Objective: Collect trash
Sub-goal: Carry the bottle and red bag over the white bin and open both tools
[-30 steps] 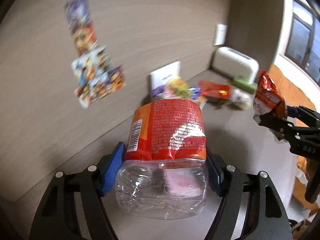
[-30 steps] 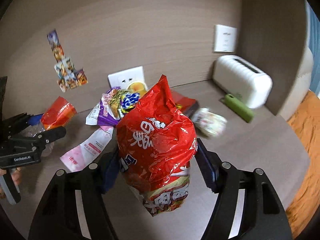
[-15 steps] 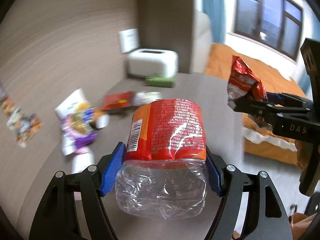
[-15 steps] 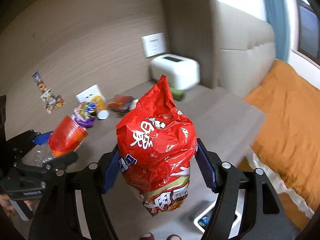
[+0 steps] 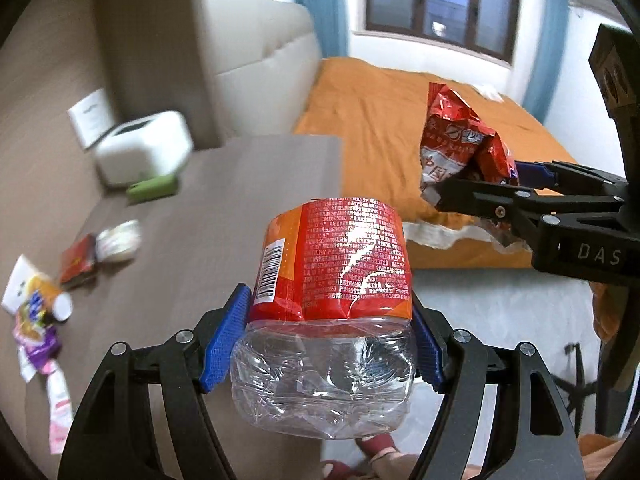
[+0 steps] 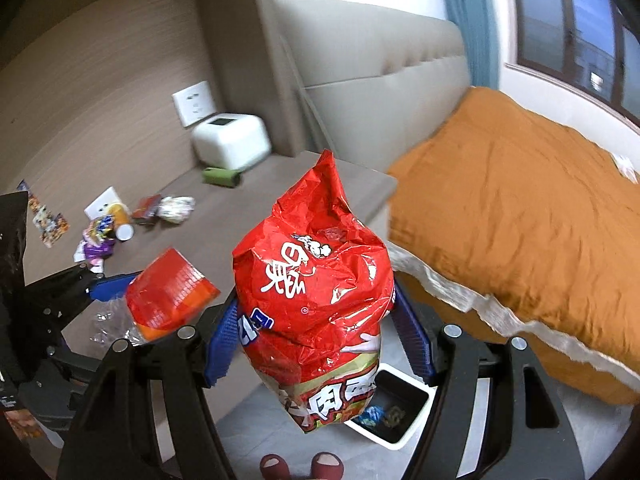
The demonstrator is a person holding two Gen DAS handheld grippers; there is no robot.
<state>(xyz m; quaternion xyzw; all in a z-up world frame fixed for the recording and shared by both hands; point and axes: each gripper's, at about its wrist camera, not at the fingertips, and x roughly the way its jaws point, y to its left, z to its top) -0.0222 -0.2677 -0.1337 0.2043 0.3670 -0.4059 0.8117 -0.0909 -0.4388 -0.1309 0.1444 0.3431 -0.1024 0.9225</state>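
Now the left gripper (image 5: pixel 322 338) is clamped on a crushed plastic bottle (image 5: pixel 328 308) with a red label, held above the table edge. Beside it, the right gripper (image 6: pixel 318 340) squeezes a red snack bag (image 6: pixel 316 292) over the white trash bin (image 6: pixel 404 412) on the floor.

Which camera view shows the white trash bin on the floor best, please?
The right wrist view. There the white trash bin stands on the floor below the red snack bag that the right gripper holds; its rim and some trash inside show. In the left wrist view the bin is not visible.
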